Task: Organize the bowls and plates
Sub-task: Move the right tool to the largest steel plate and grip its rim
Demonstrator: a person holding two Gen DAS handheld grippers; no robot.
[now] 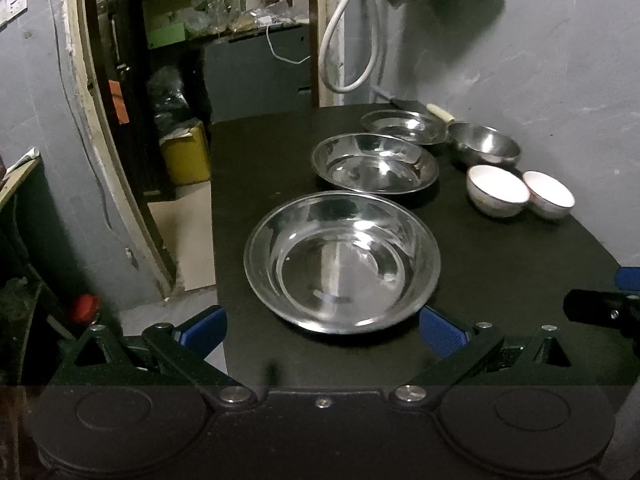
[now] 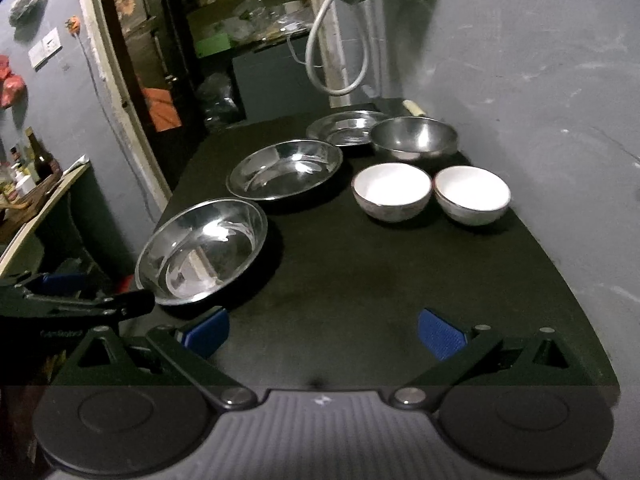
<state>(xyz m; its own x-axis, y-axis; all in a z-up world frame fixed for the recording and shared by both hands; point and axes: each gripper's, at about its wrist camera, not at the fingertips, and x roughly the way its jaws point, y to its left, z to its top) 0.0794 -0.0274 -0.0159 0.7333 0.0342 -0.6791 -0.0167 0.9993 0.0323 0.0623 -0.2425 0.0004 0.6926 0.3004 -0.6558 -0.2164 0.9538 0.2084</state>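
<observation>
Three steel plates are laid in a line running away across the black table (image 2: 360, 280): the nearest plate (image 1: 342, 262), the middle plate (image 1: 375, 163) and the far plate (image 1: 402, 126). To the right of that line stand a steel bowl (image 1: 485, 145) and two white bowls (image 2: 392, 190) (image 2: 472, 194), set side by side and seemingly touching, though the rims are too small to be sure.

The left gripper (image 1: 322, 330) is held with its blue pads spread wide and nothing between them; the nearest plate lies straight ahead of it, its near rim just beyond the fingertips and roughly centred in the gap. The right gripper (image 2: 322, 330) is likewise held apart and empty, over bare table, with the same plate off to its left and the white bowls well ahead.

The left gripper is therefore judged the nearer one for the nearest plate, which can be met head-on at its front rim and stacked onto the middle plate behind it
</observation>
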